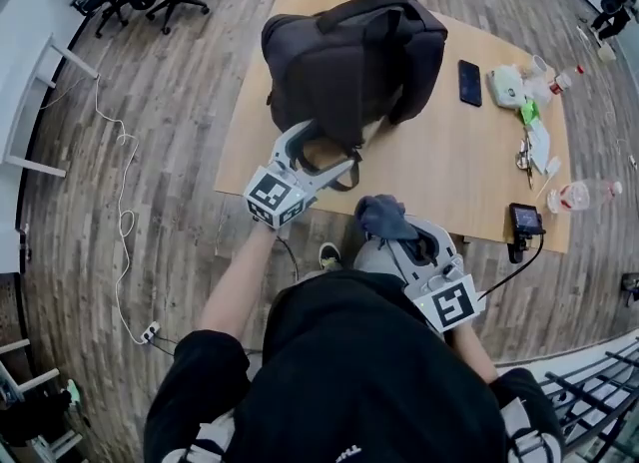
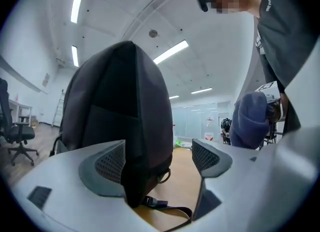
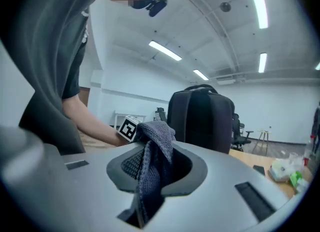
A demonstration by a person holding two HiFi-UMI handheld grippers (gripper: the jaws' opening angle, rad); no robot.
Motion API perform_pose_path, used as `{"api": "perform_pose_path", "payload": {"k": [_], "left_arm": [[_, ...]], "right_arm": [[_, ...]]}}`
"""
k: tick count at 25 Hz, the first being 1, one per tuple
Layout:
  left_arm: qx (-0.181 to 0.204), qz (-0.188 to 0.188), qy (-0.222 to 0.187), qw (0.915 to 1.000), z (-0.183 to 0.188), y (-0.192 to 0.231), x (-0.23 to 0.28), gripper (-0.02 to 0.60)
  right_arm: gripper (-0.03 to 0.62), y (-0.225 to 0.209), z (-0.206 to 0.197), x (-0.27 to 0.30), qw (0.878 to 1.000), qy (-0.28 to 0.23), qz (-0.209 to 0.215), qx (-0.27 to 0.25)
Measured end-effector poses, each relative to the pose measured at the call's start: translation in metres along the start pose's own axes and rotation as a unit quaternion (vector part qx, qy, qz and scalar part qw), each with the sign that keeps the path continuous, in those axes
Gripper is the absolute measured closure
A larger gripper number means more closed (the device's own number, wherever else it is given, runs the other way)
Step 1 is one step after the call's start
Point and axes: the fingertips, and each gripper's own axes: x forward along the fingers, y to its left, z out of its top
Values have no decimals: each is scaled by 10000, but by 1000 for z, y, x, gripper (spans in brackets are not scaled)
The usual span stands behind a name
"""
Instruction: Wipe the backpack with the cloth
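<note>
Backpack (image 1: 349,52) upright on wooden table (image 1: 449,167), dark, top handle uppermost; left gripper (image 1: 324,152) at its near lower edge, right gripper (image 1: 394,230) nearer the person, off the table's front edge.

Left gripper view: left gripper (image 2: 160,158) jaws wide apart, nothing pinched; backpack (image 2: 120,111) directly ahead of the jaws, its lower corner reaching down into the gap, close against the left-hand pad; contact with that pad cannot be told; clear space between bag and right-hand pad, table top visible through it; loose strap (image 2: 165,206) with buckle lying low in the gap, below the bag corner; cloth (image 2: 252,118) out beyond the right-hand jaw, well apart from it.

Right gripper view: right gripper (image 3: 155,163) jaws closed on cloth (image 3: 155,146); blue-grey knit fabric bunched above the jaw tips, a fold hanging down through the slot between them; backpack (image 3: 200,118) ahead and slightly right of these jaws, apart from them, no contact with the cloth; marker cube (image 3: 129,127) of the left gripper visible just left of the cloth bunch.

Head view: cloth (image 1: 379,214) sticking out past the right jaw tips, toward the table edge; phone (image 1: 469,82) flat on the table right of the bag; plastic bottle (image 1: 584,195) lying near the table's right front corner.
</note>
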Motion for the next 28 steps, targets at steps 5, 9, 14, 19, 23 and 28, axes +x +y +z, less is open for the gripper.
{"api": "perform_pose_path", "payload": {"k": [5, 9, 14, 19, 23, 28], "left_arm": [[272, -776, 620, 9947, -29, -26, 35, 173], [23, -1093, 944, 9895, -61, -43, 52, 175], [-446, -1192, 1326, 9830, -102, -60, 51, 176], [-765, -1286, 914, 9845, -85, -90, 17, 520], [-1160, -1221, 788, 9826, -76, -110, -21, 527], [-1266, -1071, 654, 9840, -57, -134, -58, 531]], "right_arm": [[528, -5, 24, 2, 9989, -457, -71, 107], [528, -17, 28, 0, 9992, -365, -119, -51], [528, -27, 32, -2, 9989, -406, -99, -207], [528, -18, 17, 9, 9963, 73, 135, -842], [528, 7, -10, 32, 9683, 1024, 581, -2204], [526, 28, -22, 76, 9196, 1478, 800, -3551]]}}
